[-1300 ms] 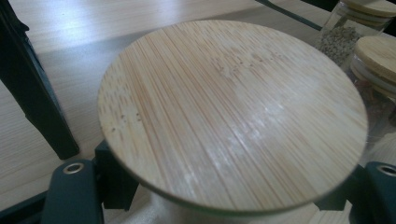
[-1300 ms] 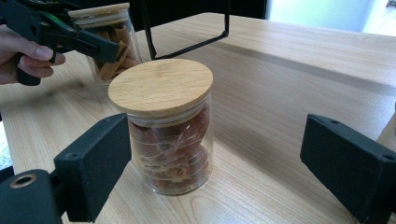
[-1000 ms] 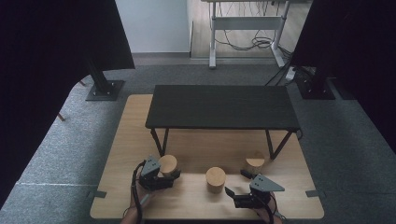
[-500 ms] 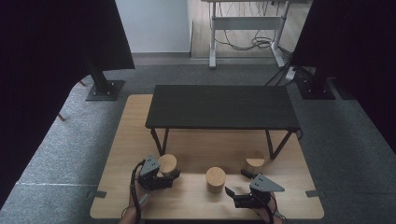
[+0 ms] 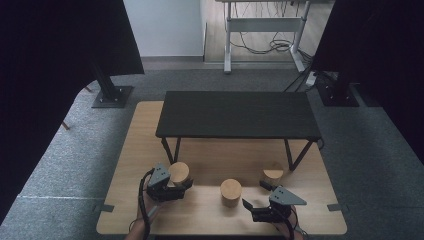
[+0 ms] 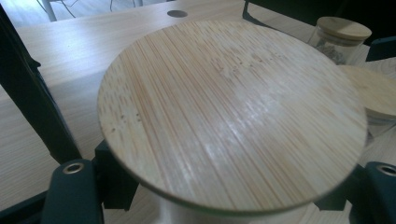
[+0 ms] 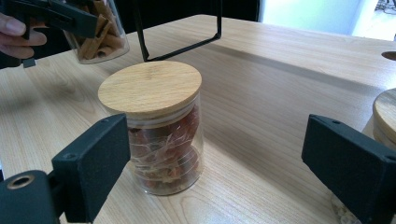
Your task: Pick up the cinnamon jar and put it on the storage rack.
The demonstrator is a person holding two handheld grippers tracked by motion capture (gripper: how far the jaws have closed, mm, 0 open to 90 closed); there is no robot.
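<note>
Three jars with bamboo lids on the pale wooden tabletop (image 5: 310, 220), seen from the high view: left jar (image 5: 179, 173) at nine o'clock of the middle jar (image 5: 231, 192), right jar (image 5: 273, 174) at two o'clock of it. Well apart from one another, all near the front edge. Left gripper (image 5: 172, 187) closed around the left jar, fingers clamped on its sides. Right gripper (image 5: 255, 195) at four o'clock of the middle jar, fingers spread wide, touching nothing. One low black bench (image 5: 237, 114) at twelve o'clock, open room beneath between its thin legs. Grey carpet (image 5: 90, 150) all round, black drapes at both sides, one white desk frame (image 5: 260, 30) far back.

From the left gripper view: broad lid of the left jar (image 6: 233, 112) close up, black fingers (image 6: 74, 186) pressed at either side below its rim. Two more lidded jars toward two and three o'clock, bare tabletop (image 6: 70, 51) behind up to a round cable hole (image 6: 177, 13).

From the right gripper view: middle jar (image 7: 161, 126) upright with reddish contents, standing ahead between the two wide-apart fingers (image 7: 95, 163), touched by neither. Left jar (image 7: 100, 30) with brown sticks at eleven o'clock, gripped. Right jar (image 7: 385, 116) at the three o'clock edge, just beside the finger there. Free tabletop (image 7: 280, 84) beyond.
</note>
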